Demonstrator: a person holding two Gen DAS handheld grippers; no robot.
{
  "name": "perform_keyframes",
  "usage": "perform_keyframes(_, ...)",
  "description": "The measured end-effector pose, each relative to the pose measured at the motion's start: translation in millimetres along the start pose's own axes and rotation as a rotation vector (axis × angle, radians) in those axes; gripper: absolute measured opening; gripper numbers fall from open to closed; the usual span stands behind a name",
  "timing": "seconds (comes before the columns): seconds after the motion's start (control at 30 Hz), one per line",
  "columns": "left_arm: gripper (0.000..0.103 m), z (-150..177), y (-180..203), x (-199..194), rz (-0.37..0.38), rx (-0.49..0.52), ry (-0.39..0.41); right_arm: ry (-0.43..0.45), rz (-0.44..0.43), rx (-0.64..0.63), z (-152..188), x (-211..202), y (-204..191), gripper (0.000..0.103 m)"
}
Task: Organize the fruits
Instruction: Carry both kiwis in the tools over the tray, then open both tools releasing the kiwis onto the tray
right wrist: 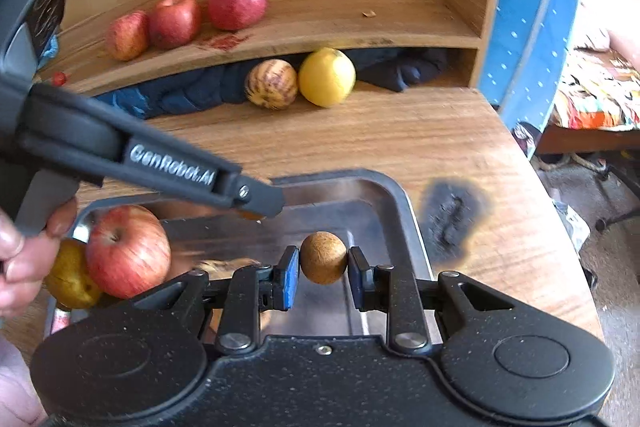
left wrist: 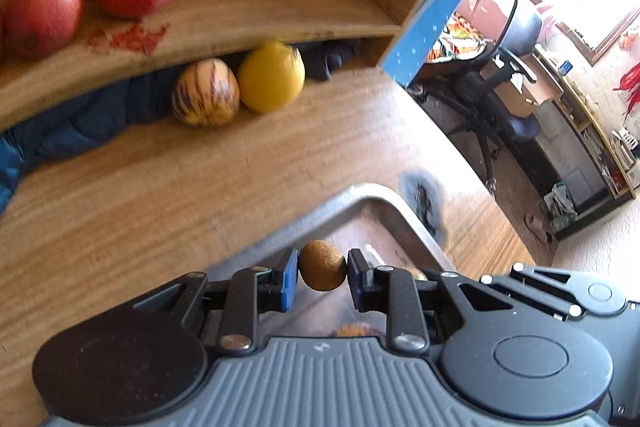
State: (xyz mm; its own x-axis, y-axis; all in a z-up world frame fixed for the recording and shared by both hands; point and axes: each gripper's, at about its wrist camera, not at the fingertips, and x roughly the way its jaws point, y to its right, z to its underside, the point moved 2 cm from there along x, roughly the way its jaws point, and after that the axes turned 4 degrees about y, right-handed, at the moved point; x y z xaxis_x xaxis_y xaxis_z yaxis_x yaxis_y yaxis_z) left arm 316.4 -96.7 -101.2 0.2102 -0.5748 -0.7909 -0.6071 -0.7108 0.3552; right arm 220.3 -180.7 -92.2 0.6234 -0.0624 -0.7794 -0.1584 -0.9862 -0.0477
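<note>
We see the left claw (left wrist: 322, 267) closed part-way on a small brown fruit (left wrist: 322, 264), pads touching both sides, above the metal tray (left wrist: 360, 189). The right claw (right wrist: 323, 263) pinches a second brown fruit (right wrist: 323, 257) over the same tray, near the counter's (right wrist: 400, 131) right edge. A red apple (right wrist: 128, 251) lies in the tray's left end.

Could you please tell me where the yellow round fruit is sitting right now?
The yellow fruit sits on the wooden table under the shelf, touching the striped fruit on its left in the right wrist view, dark cloth behind it.
</note>
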Motion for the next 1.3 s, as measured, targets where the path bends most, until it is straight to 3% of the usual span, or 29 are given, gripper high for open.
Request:
perform_keyframes(0.67,0.031,13,7,10,-0.033,0.016,-0.053,-0.044,0.009,0.044,13,6,12,0.031)
perform_keyframes(0.83,0.052,13,12,0,-0.066,0.007,-0.029,-0.007,-0.003,0.042,14,-10,13,0.047)
perform_keyframes(0.97,0.064,16,22,-17,-0.104,0.009,0.029,0.045,-0.019,0.019,15,-31,17,0.061)
perform_keyframes(1.13,0.089,28,37,-45,-0.161,-0.030,0.109,0.089,-0.048,-0.019,22,-60,25,0.076)
perform_keyframes(1.3,0.099,49,49,-71,-0.216,-0.082,0.171,0.118,-0.082,-0.040,32,-83,32,0.088)
